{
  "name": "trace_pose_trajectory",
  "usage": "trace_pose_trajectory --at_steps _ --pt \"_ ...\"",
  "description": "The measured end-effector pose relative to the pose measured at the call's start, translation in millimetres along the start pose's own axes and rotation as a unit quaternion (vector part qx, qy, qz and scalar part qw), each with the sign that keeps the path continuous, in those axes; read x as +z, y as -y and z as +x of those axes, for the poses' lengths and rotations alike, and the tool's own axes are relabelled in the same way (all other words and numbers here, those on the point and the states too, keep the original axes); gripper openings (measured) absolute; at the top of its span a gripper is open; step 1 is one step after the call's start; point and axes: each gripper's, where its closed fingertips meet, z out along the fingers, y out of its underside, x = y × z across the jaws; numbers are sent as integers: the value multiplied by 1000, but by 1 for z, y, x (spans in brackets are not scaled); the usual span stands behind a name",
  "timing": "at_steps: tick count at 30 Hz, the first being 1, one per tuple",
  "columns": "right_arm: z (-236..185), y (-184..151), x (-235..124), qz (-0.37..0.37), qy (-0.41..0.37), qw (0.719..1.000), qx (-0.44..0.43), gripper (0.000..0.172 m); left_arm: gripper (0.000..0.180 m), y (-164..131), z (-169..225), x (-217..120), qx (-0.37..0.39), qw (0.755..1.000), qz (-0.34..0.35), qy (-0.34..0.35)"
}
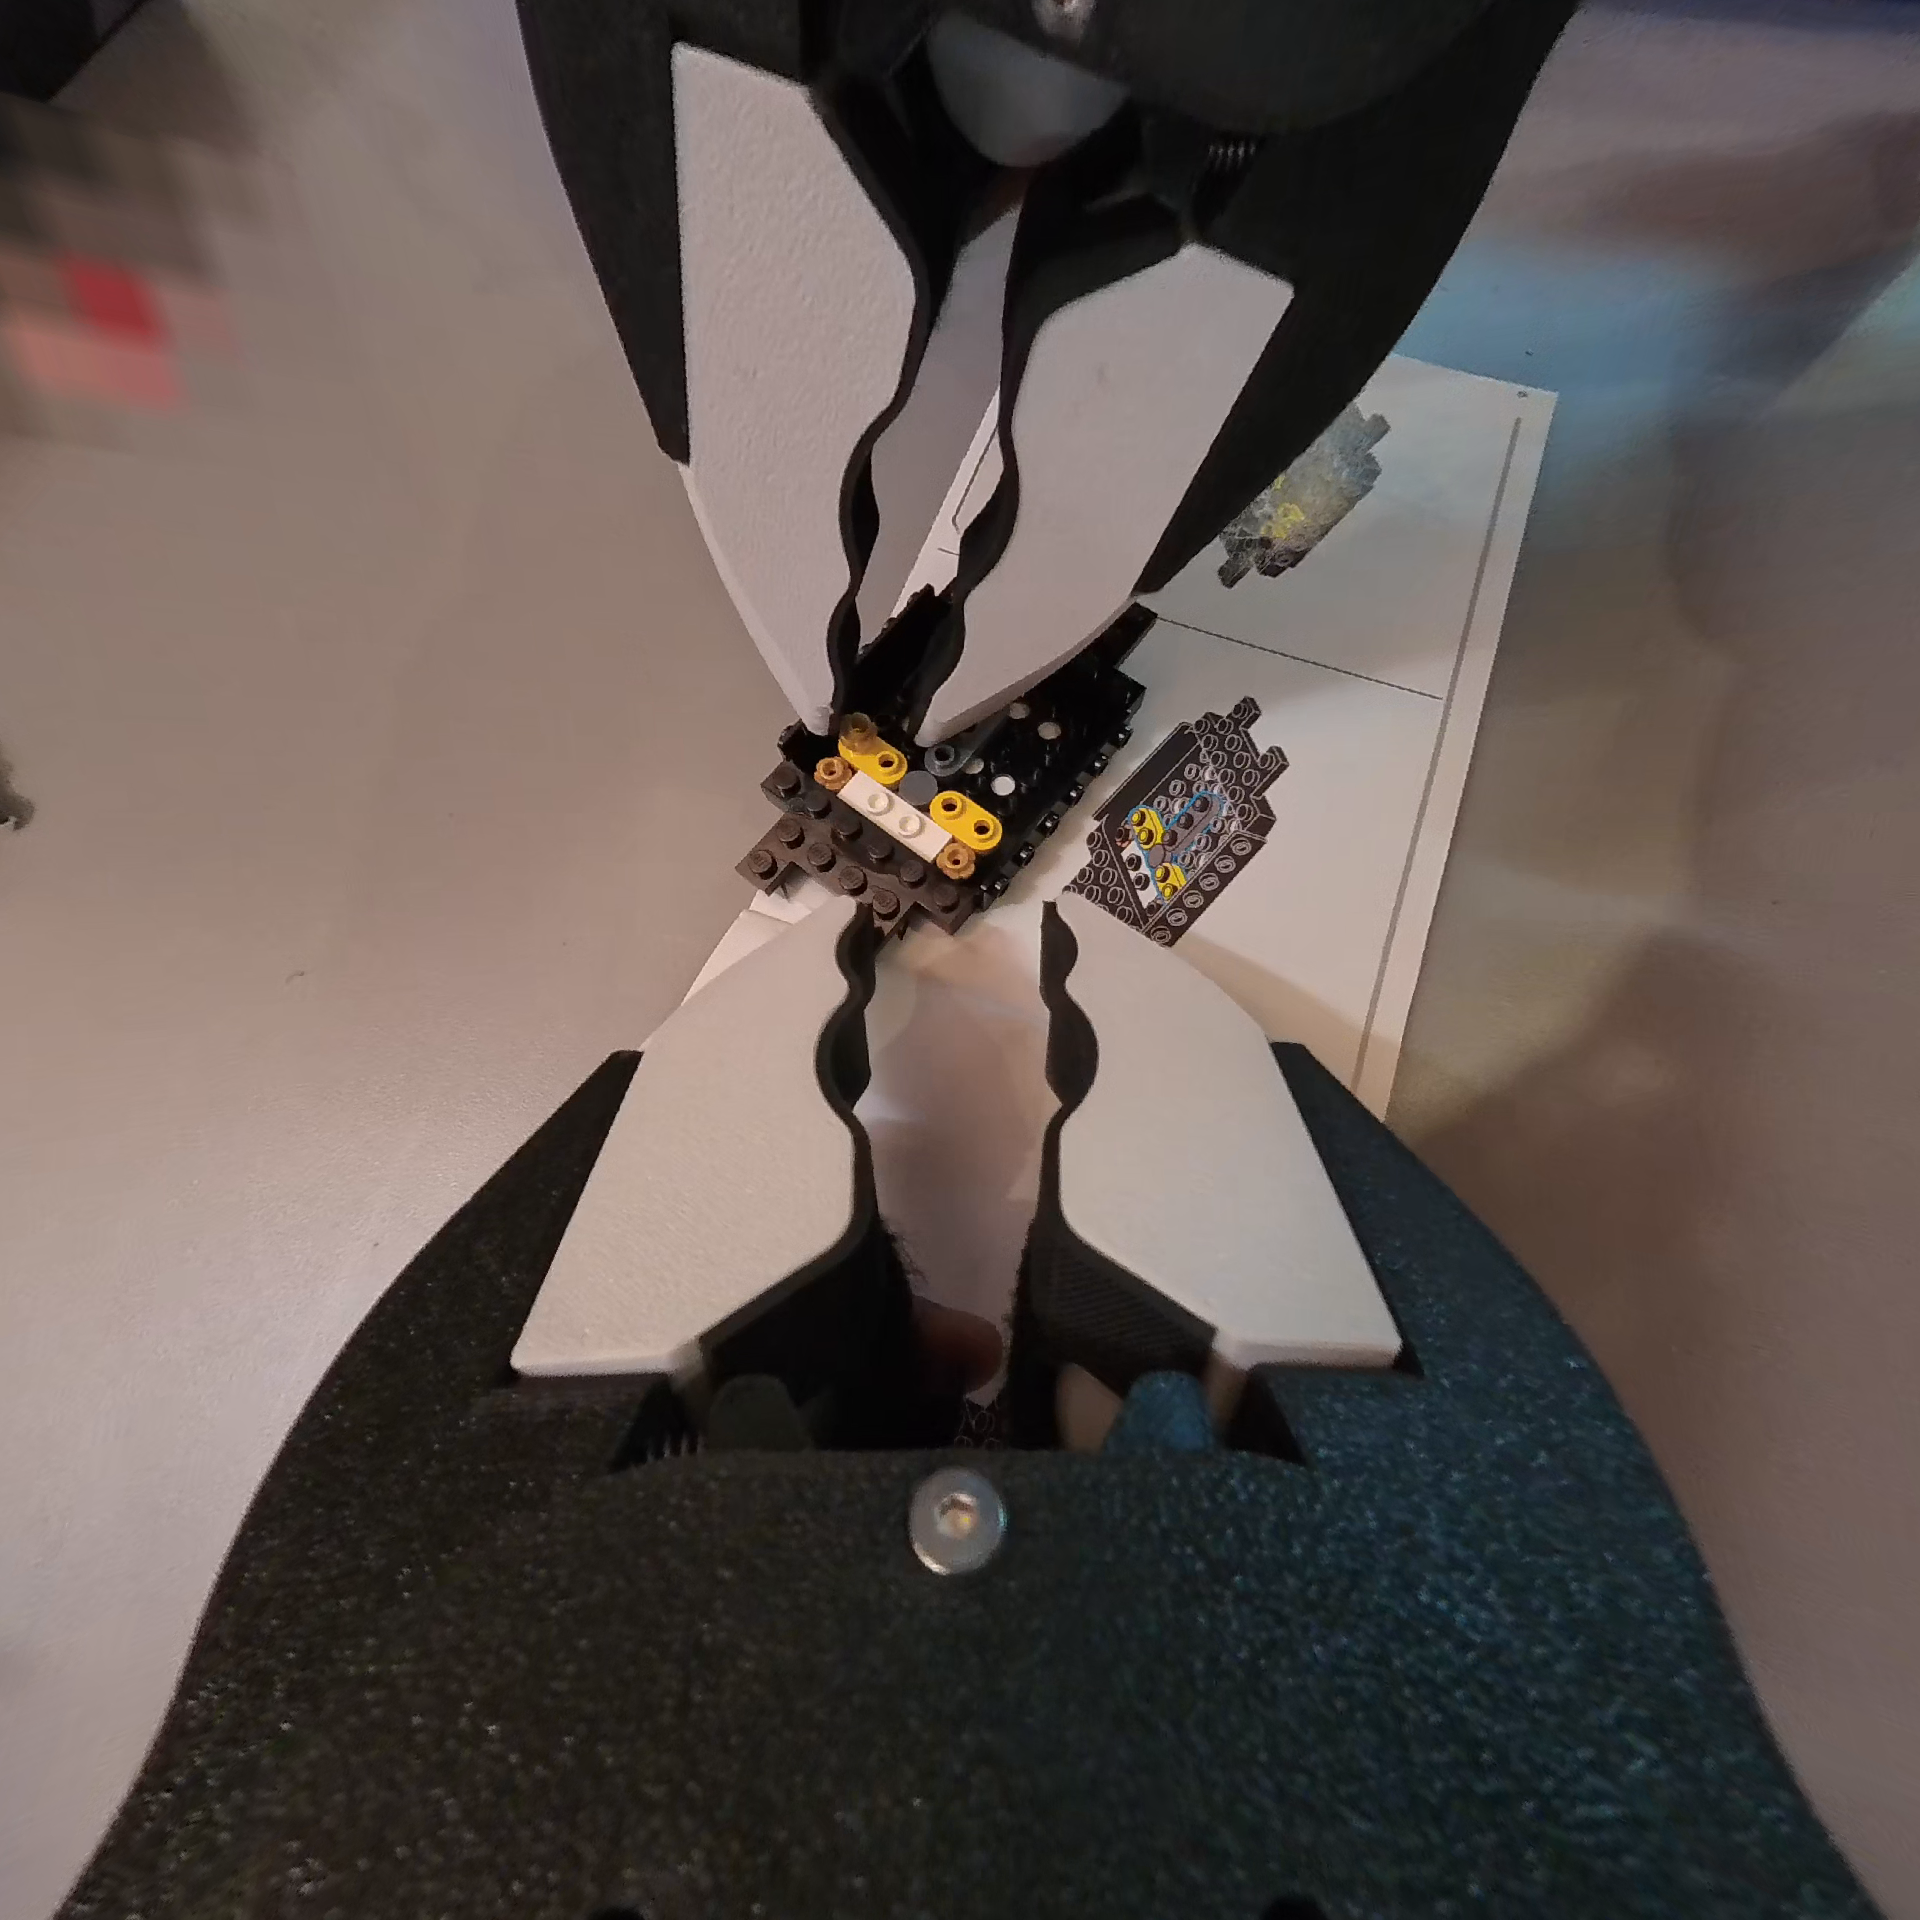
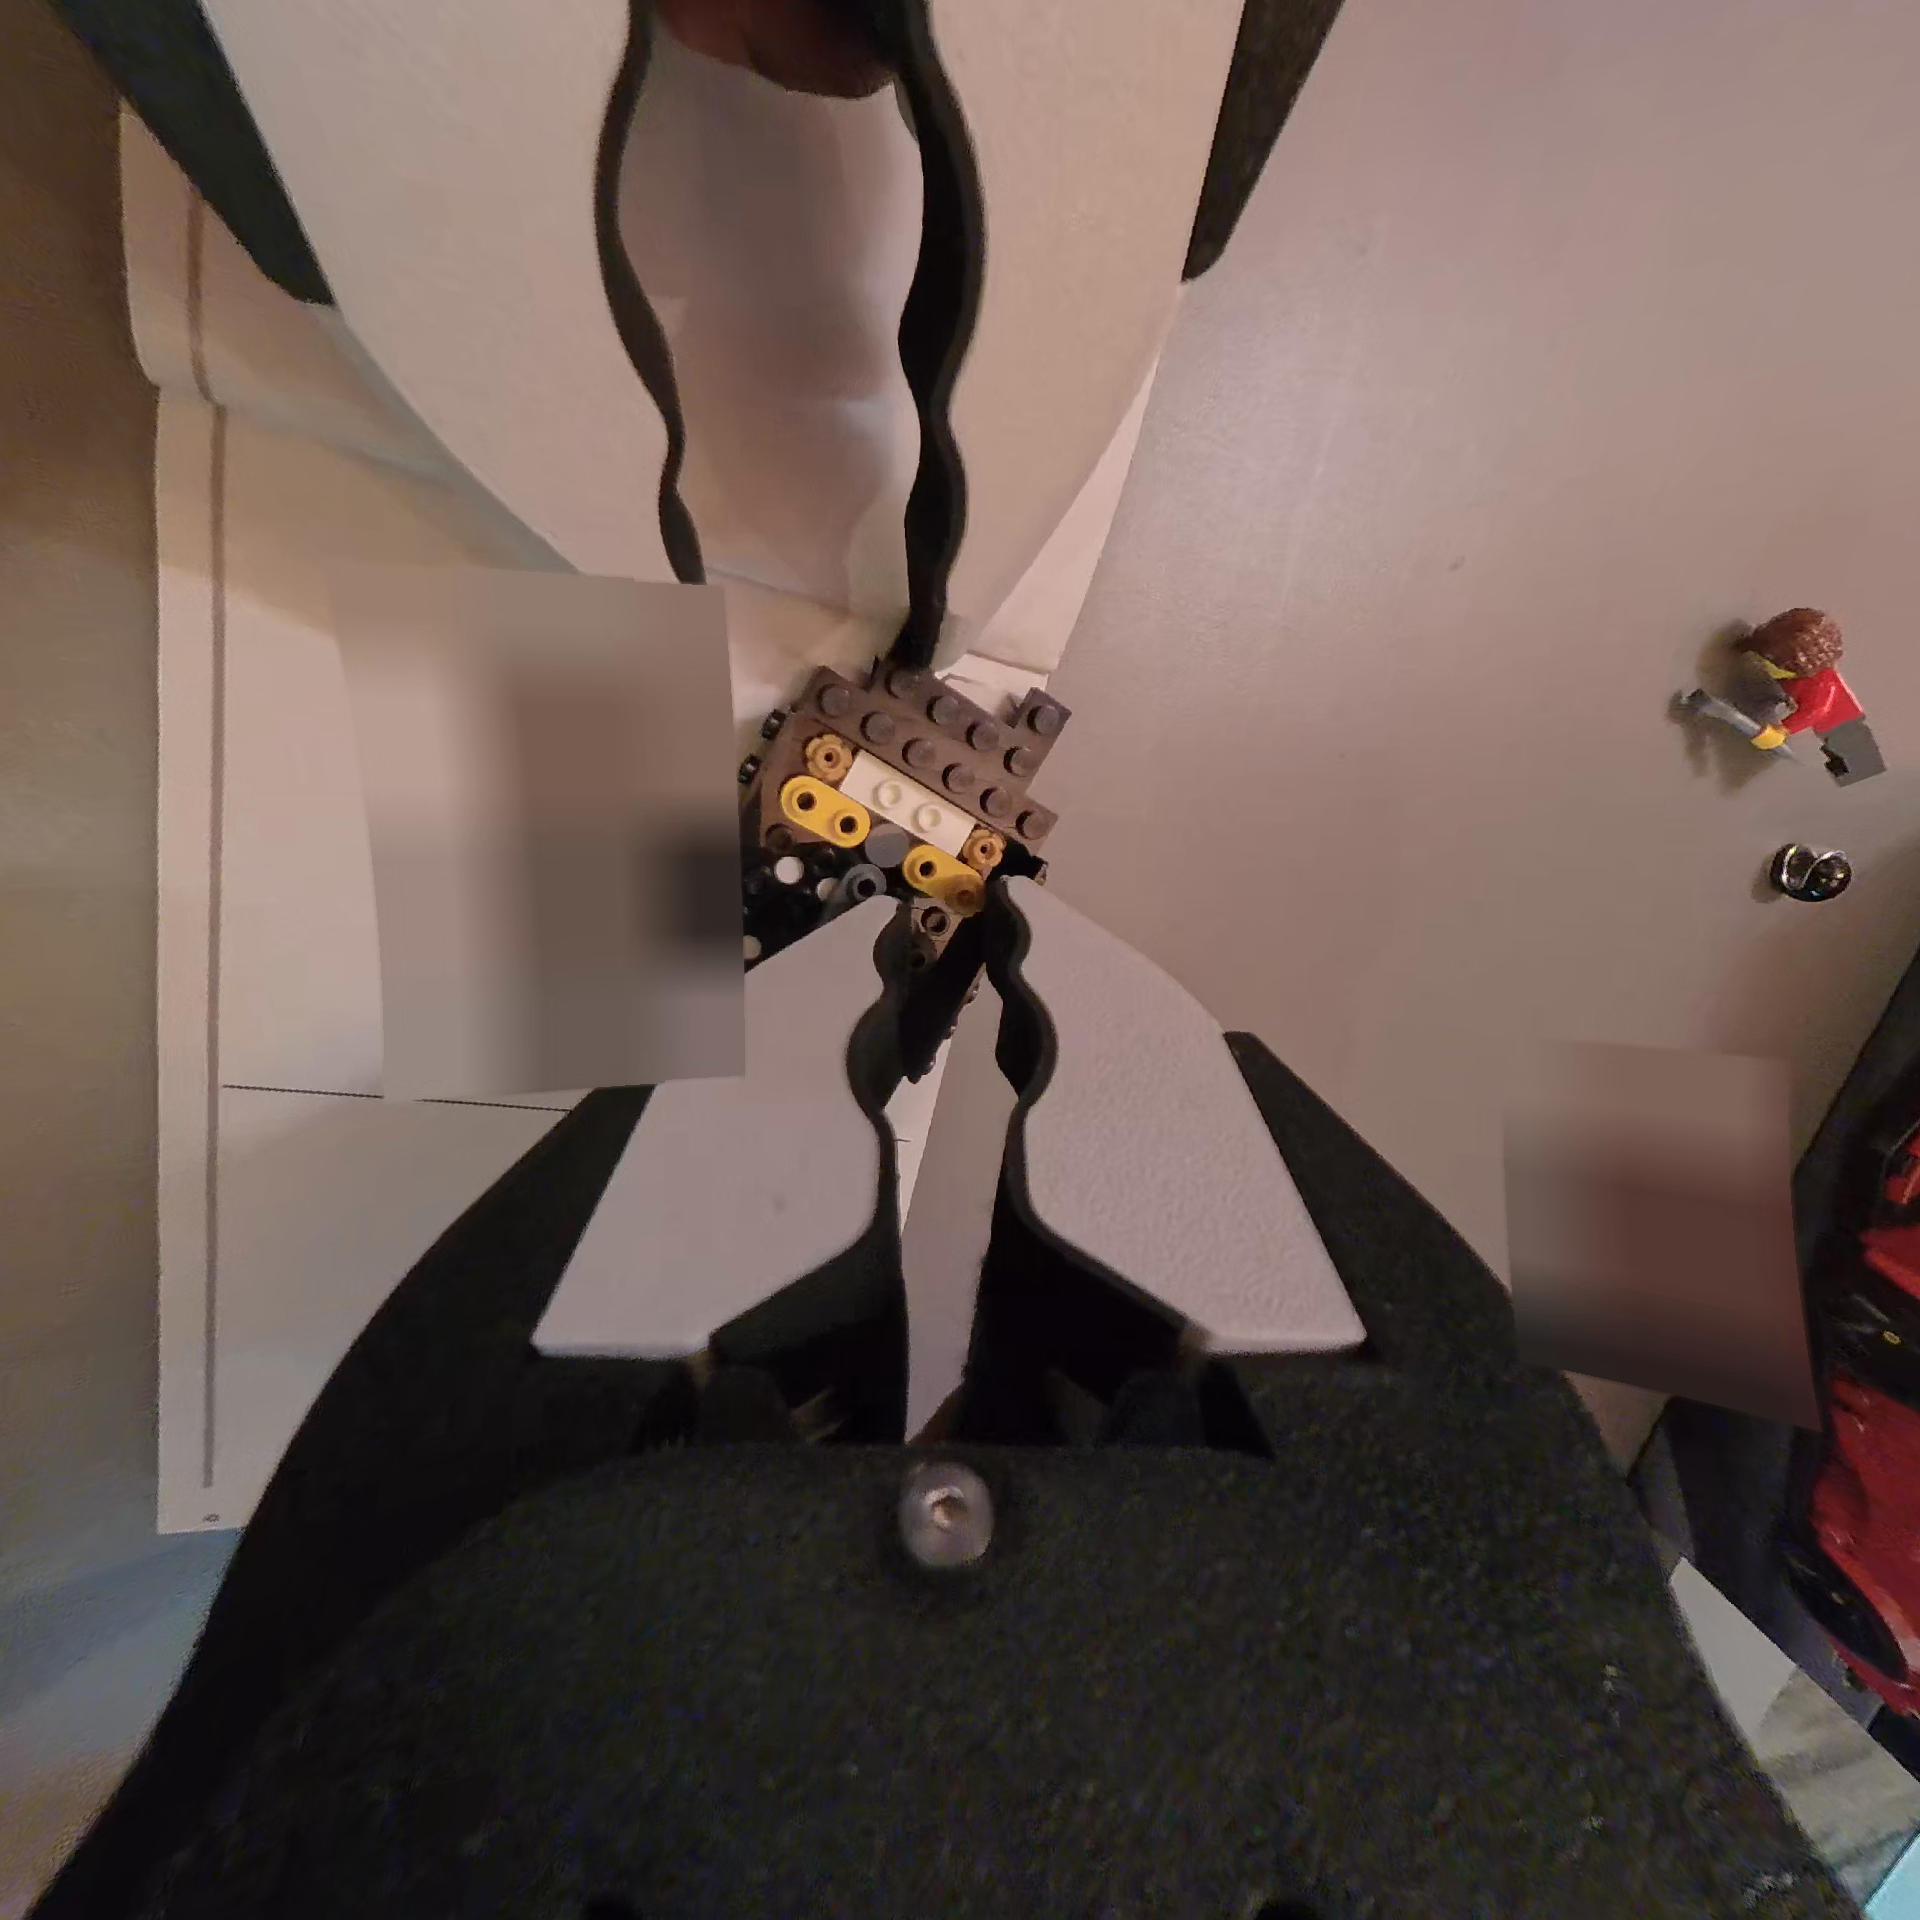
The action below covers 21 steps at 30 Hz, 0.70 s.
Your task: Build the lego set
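- Directly opposite each other, the two claws meet over a brick model lying on an instruction sheet on the worktop.
- Left claw sits released at the model's brown studded edge: one fingertip touches the plate, the other rests apart on the sheet.
- Right claw is clenched on a dark upright piece at the model's far end.
- Black base, brown studded plate, white tile, two yellow rounded plates, gold round studs.
- A minifigure lies well apart.
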Motion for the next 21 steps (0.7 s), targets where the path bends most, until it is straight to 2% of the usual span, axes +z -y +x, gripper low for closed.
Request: trace_pose_trajectory --at_steps 6,16,21 --pt "0 -2 -3 -6 29 999 -19 22 29 1 1 0 -1 1000 4 -3" --pt "-6 2 -3 27 88 995 -28 21 30 3 4 1 0 1000 9 -8" --pt "-5 -1 -4 15 83 996 -28 23 29 3 3 2 -2 1000 9 -8"
